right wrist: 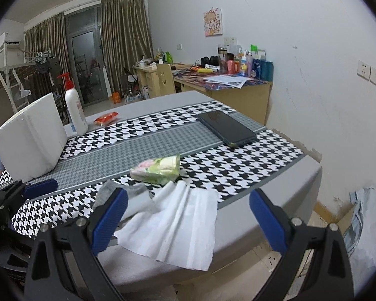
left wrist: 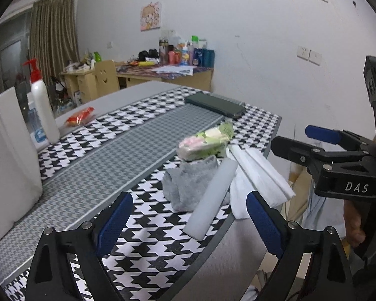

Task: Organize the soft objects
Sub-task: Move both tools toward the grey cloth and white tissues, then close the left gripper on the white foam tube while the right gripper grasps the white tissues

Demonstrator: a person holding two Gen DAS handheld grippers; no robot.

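1. While both grippers hang over the near edge of the table (right wrist: 283,183), the soft things lie untouched in a loose heap, so the sorting looks barely begun.
2. The white tissue (right wrist: 178,228) sprawls half over the table's edge; the grey sock (left wrist: 188,185) lies touching it, further in along that near edge.
3. The green tissue packet (right wrist: 158,168) sits just behind the sock, partly resting on it.
4. The white container (right wrist: 30,140) stands well apart from the tissue, at the table's far side, and may be the intended bin.
5. The left gripper (left wrist: 188,228) is spread wide, nothing pinched.
6. The right gripper (right wrist: 188,220) is likewise spread, the tissue lying beneath its span but not pressed.
7. Every item is left to be placed.
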